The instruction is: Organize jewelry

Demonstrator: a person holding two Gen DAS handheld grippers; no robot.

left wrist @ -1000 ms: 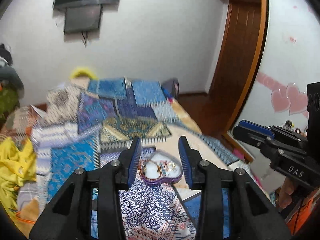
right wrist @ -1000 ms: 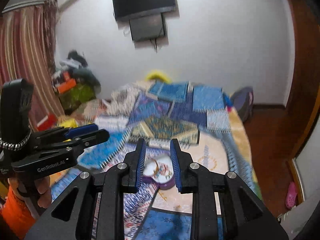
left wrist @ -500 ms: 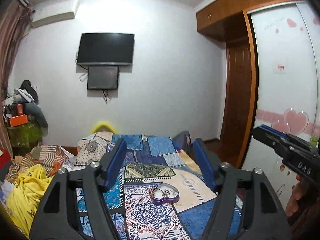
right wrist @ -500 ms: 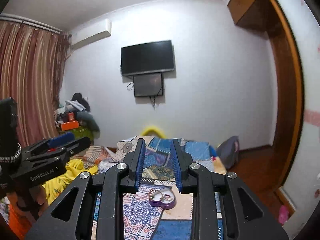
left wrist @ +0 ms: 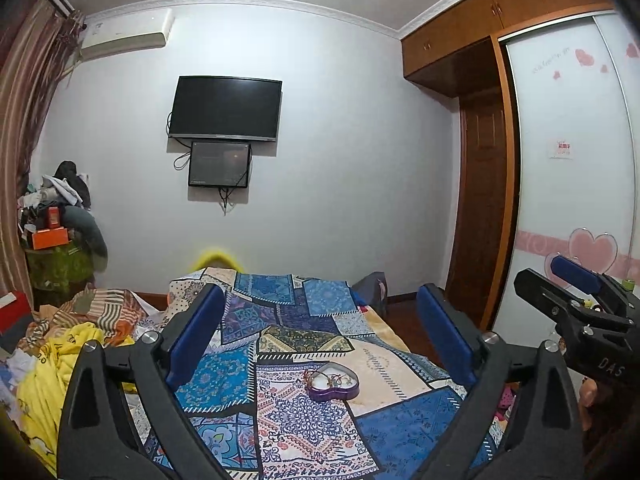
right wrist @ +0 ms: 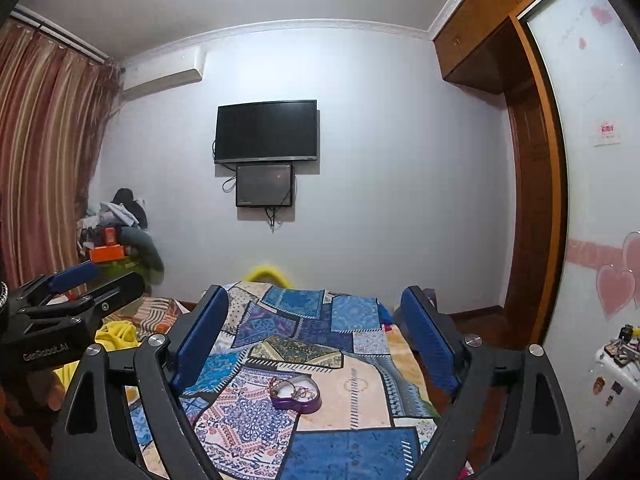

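Observation:
A purple heart-shaped box (left wrist: 333,385) with a white lining lies open on the patchwork bedspread (left wrist: 280,420), with several small pieces of jewelry inside. It also shows in the right wrist view (right wrist: 297,394). My left gripper (left wrist: 320,332) is open and empty, held well above and short of the box. My right gripper (right wrist: 316,332) is open and empty too, at about the same distance. Each gripper shows in the other's view, the right one (left wrist: 576,304) at the right edge and the left one (right wrist: 76,292) at the left edge.
Yellow and striped clothes (left wrist: 60,360) are heaped at the bed's left side. A TV (left wrist: 225,109) hangs on the far wall. A wooden wardrobe with a white sliding door (left wrist: 568,184) stands on the right. A cluttered pile (left wrist: 56,232) sits in the left corner.
Both grippers have lifted and pulled back from the heart box, tilting up to face the far wall. Both sets of jaws have opened wide.

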